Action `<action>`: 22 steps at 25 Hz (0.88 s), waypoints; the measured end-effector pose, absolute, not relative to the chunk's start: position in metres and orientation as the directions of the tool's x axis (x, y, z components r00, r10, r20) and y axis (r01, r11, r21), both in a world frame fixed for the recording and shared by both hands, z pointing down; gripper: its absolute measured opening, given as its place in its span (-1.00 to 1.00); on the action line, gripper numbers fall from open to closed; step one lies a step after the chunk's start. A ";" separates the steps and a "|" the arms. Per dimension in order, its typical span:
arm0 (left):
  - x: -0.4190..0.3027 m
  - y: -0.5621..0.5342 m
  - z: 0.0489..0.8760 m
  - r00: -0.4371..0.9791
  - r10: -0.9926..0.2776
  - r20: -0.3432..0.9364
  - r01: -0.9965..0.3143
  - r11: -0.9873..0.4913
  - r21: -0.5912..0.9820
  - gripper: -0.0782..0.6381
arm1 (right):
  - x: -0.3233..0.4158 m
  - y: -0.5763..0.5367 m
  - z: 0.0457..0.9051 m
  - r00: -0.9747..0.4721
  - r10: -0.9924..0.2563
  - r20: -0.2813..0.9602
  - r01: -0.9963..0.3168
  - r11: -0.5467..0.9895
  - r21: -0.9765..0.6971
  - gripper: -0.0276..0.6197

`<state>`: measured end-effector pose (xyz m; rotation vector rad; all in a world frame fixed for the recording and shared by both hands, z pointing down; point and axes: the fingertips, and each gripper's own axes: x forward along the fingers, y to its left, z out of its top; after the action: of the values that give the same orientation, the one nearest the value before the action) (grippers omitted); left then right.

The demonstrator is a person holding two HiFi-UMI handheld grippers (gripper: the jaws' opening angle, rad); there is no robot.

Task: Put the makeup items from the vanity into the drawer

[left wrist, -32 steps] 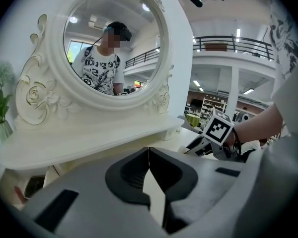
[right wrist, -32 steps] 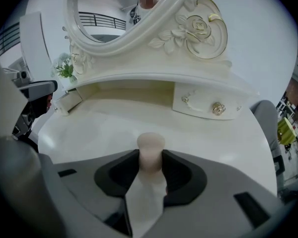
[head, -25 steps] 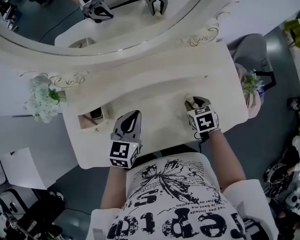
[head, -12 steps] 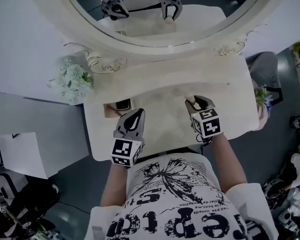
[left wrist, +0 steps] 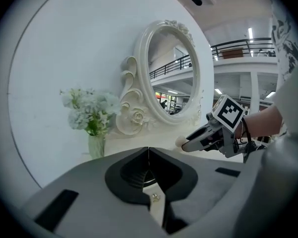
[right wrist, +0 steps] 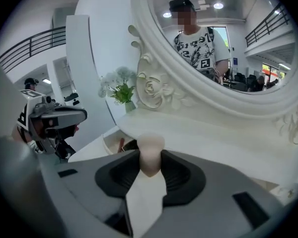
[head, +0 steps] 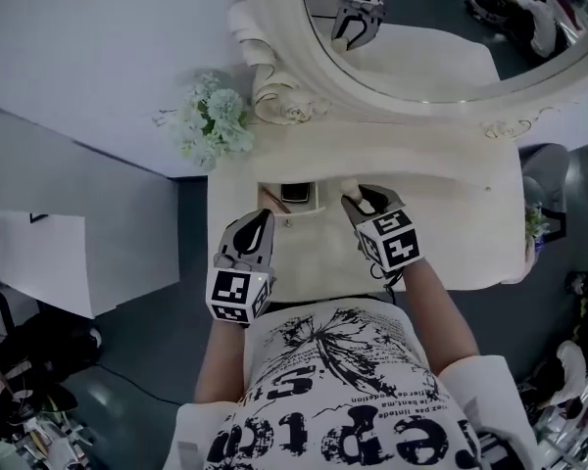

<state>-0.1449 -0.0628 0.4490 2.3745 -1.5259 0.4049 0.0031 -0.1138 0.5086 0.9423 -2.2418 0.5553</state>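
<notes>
Looks like the carry step to me. Nearest the person, the left gripper point(head: 261, 219) is clamped shut on nothing, its dark jaws meeting in a thin line, and it hangs over the near left edge of the vanity point(head: 441, 213).

The right gripper point(head: 359, 200) is pinching a sponge point(head: 350, 188). It's a small beige egg shape, matte and squishy-looking, with its rounded end poking out past the jaws. It sits just right of the open drawer point(head: 292, 211), so not over it yet as far as I can tell.

The drawer is a shallow white box at the vanity's left. Inside it are a dark glossy compact point(head: 296, 193) and a thin reddish thing (too small to name).

I'd guess the next move is a short shift left to get above the free space by the compact, then let go gently, since a sponge like that may bounce or roll.

Further back the top is smooth cream. The far left has pale flowers point(head: 214, 125), and behind everything is an oval mirror point(head: 441, 37) in a carved white frame with a rose.
</notes>
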 end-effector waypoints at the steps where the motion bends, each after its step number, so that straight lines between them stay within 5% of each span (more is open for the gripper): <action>1: -0.153 -0.061 0.450 0.390 -0.837 0.384 -0.918 -0.385 0.092 -0.72 | -0.010 -0.113 0.509 -0.552 -0.462 0.694 -0.729 0.671 -0.133 -0.48; 13: -0.240 -0.046 0.463 0.295 -0.871 0.393 -0.955 -0.270 0.120 -0.72 | -0.134 -0.095 0.532 -0.602 -0.289 0.744 -0.558 0.819 -0.134 -0.48; 22: -0.280 -0.030 0.469 0.241 -0.879 0.410 -0.970 -0.209 0.122 -0.72 | -0.154 -0.098 0.550 -0.547 -0.280 0.789 -0.570 0.815 -0.105 -0.45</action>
<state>-0.2803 -0.0301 0.4693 2.1693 -1.7041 0.3585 -0.1541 -0.0976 0.5496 0.6220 -2.1713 0.4479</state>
